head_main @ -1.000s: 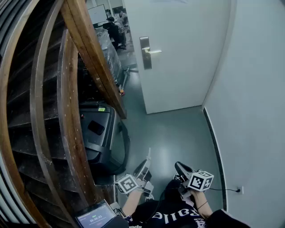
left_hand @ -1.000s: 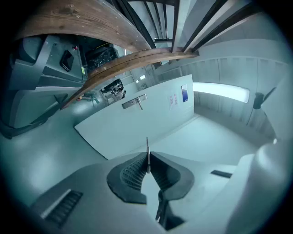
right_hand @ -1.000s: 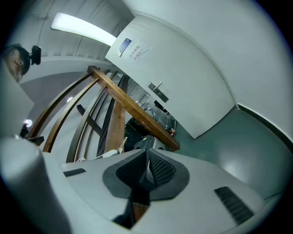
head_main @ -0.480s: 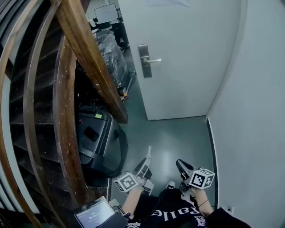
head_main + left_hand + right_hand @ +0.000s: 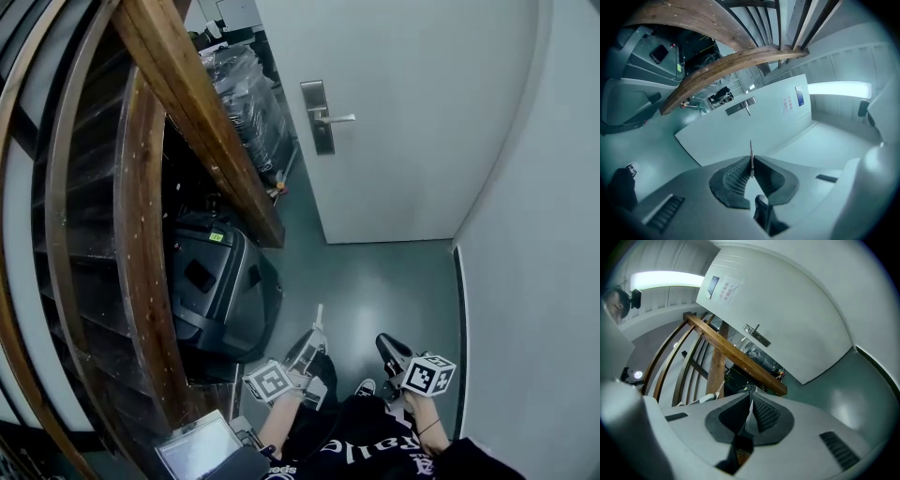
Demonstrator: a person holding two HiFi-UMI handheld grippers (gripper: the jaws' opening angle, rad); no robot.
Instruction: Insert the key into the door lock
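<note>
The white door (image 5: 412,122) stands ahead, with a silver lock plate and lever handle (image 5: 323,117) on its left edge. My left gripper (image 5: 314,339) is held low over the floor, far short of the door. It is shut on a thin metal key (image 5: 750,152) whose blade sticks out past the pads and points toward the lock plate (image 5: 739,107). The key (image 5: 319,317) shows as a pale sliver in the head view. My right gripper (image 5: 382,344) hangs beside it, shut with nothing in it (image 5: 750,392). The lock plate (image 5: 757,336) also appears small in the right gripper view.
A curved wooden stair stringer (image 5: 202,122) and railing fill the left. Under them sit a black case (image 5: 211,286) and plastic-wrapped goods (image 5: 248,84). A grey wall (image 5: 544,234) closes the right side. A screen device (image 5: 197,452) is at the bottom left, and the person's shoe (image 5: 367,386) is on the floor.
The head view has swung, so the door and its handle now sit further right in the picture. Both grippers stay low in about the same place; the left still holds the key.
</note>
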